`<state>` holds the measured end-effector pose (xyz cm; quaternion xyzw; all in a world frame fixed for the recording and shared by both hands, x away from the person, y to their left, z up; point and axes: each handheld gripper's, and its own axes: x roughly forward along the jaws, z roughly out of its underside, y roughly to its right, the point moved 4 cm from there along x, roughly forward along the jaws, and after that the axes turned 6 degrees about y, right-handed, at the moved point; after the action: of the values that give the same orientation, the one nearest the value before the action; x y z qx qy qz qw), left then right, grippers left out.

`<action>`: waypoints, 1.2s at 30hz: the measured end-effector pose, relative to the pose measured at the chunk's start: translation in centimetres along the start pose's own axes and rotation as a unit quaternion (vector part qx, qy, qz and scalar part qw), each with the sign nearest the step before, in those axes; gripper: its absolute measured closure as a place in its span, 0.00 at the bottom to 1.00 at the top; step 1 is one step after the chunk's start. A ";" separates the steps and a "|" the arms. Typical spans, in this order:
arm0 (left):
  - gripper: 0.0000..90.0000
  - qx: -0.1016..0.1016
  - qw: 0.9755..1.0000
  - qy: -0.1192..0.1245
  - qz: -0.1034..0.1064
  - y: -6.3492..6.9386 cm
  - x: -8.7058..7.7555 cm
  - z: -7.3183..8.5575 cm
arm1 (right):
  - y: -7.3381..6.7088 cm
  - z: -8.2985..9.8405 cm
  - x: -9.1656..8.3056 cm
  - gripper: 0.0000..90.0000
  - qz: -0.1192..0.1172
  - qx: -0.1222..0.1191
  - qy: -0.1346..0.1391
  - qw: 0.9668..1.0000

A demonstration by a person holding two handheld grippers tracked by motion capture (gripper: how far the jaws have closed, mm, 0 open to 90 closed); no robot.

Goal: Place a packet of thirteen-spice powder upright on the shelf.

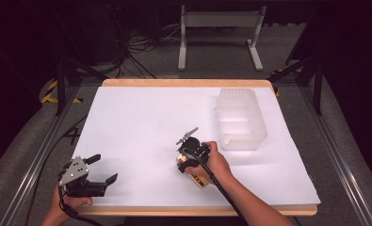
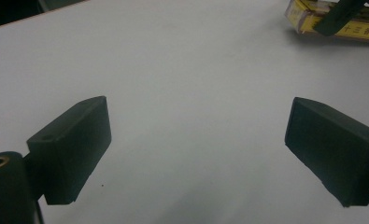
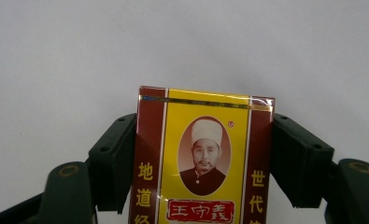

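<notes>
A flat box point(image 3: 203, 163), yellow with maroon side bands, a portrait and Chinese lettering, lies between the jaws of my right gripper point(image 3: 203, 154), and both pads press on its long sides. From above, that right gripper point(image 1: 187, 164) sits at the middle front of the white sheet, with an end of the box point(image 1: 200, 181) poking out beside the hand. My left gripper point(image 1: 103, 168) rests near the front left corner, open with nothing between its fingers. In the left gripper view the jaws of the left gripper point(image 2: 198, 140) stand wide over bare sheet, the box point(image 2: 355, 29) far off at the top right.
A clear plastic bin point(image 1: 241, 117) stands at the back right of the white sheet point(image 1: 141, 117). The wooden table edge point(image 1: 183, 210) runs along the front. Cables and a grey metal stand point(image 1: 219, 33) sit on the floor beyond the table.
</notes>
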<state>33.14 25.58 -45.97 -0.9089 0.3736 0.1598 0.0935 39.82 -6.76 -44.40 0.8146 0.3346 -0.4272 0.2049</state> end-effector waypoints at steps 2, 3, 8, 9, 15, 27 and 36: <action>0.09 0.000 1.000 -0.001 0.000 0.0 0.0 0.0 | 0.1 0.0 -0.5 0.35 -0.001 0.003 0.011 1.000; 0.09 0.000 1.000 -0.001 -0.001 0.0 0.0 0.0 | 0.2 0.0 -0.7 0.35 0.000 0.004 0.016 1.000; 0.09 -0.001 1.000 0.000 -0.002 0.0 0.0 0.0 | 0.5 0.1 -2.3 0.36 -0.005 0.010 0.047 0.999; 0.09 -0.001 1.000 0.000 -0.002 0.0 0.0 0.0 | 0.5 0.1 -2.5 0.36 -0.006 0.010 0.051 0.999; 0.09 -0.007 1.000 0.005 -0.001 0.0 -0.1 -0.1 | 1.0 0.7 -3.8 0.36 -0.019 0.018 0.083 0.996; 0.09 -0.007 1.000 0.002 -0.003 -0.1 0.0 0.0 | 2.0 1.6 -6.2 0.36 -0.004 0.015 0.144 0.989; 0.09 -0.010 1.000 0.004 -0.005 -0.1 -0.1 -0.1 | 2.9 1.5 -7.5 0.36 0.023 0.018 0.172 0.985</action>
<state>33.19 25.69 -45.86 -0.9122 0.3678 0.1596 0.0841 38.00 -12.44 -38.84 0.8870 0.3383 -0.2818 0.1394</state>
